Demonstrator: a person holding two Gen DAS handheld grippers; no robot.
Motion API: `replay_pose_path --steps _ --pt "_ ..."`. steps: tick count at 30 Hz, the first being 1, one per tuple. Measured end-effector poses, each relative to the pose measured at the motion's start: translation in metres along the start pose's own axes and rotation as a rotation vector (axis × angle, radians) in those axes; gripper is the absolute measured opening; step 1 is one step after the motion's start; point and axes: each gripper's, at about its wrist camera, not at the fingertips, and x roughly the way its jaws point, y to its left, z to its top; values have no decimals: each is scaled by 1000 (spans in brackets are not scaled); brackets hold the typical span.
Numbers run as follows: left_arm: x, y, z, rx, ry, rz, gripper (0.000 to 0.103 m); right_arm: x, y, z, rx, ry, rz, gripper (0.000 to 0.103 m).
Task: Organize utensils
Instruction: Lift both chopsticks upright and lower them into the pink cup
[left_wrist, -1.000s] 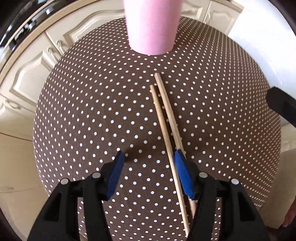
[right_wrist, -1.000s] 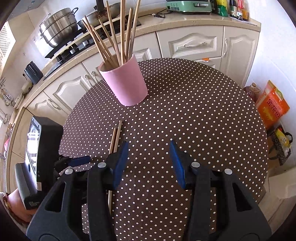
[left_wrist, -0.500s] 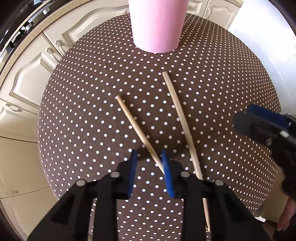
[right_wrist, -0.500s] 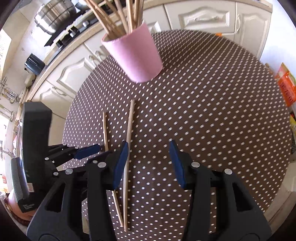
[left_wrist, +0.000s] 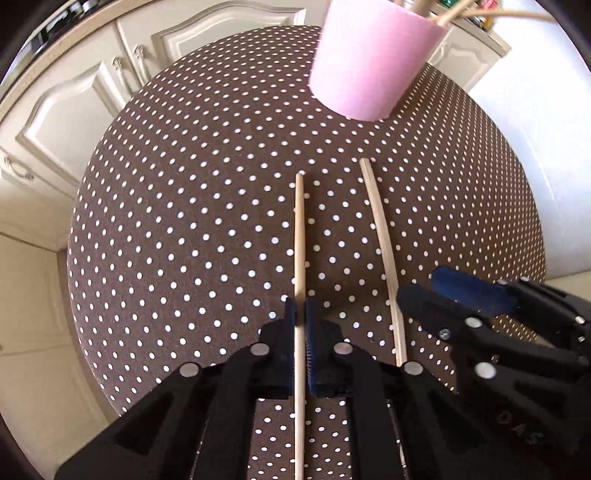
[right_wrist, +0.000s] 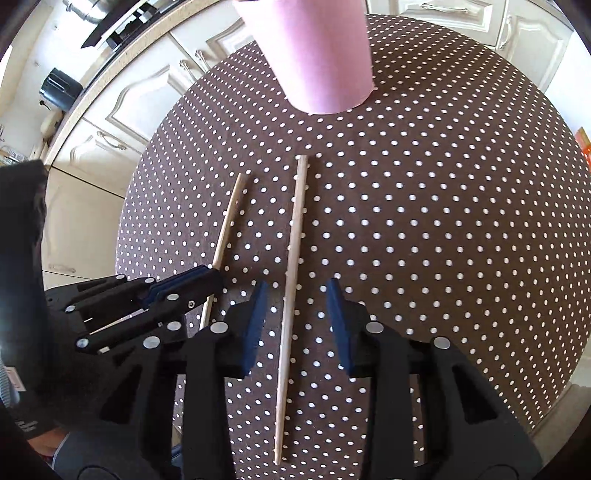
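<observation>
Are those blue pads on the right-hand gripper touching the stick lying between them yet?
Apart. The right wrist view shows the right gripper closing around the chopstick, with dotted tablecloth visible on both sides between stick and pads.

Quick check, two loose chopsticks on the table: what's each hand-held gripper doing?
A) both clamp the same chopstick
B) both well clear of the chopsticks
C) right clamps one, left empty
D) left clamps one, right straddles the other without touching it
D: the left hand-held gripper is shut on its chopstick; the right hand-held gripper is closing around the other chopstick, pads not yet touching.
</observation>
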Motion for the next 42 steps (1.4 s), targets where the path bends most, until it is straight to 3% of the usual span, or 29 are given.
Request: replay_pose_path --steps 3,7,17,23,28,34,40,42 --pt "-4 10 -4 1 -19 -6 6 8 13 6 -8 17 -14 29" --pt "-12 16 -4 31 -62 43 6 18 28 12 -36 41 -66 20" --pt "-24 44 -3 -26 -93 -3 6 57 71 30 -87 128 -163 7" --pt "-31 22 -6 -30 -114 -22 6 65 64 44 -78 164 -128 6" --pt "-39 11 -2 -35 -147 -43 6 62 44 49 -40 165 -50 6" --pt "-50 2 1 -48 -203 -75 6 46 31 55 -13 93 45 6" --pt "-72 -7 -1 -63 -299 -120 6 20 20 56 -31 -8 88 6" --pt "-79 -11 -1 -64 -332 -138 6 6 0 51 -36 -47 99 6"
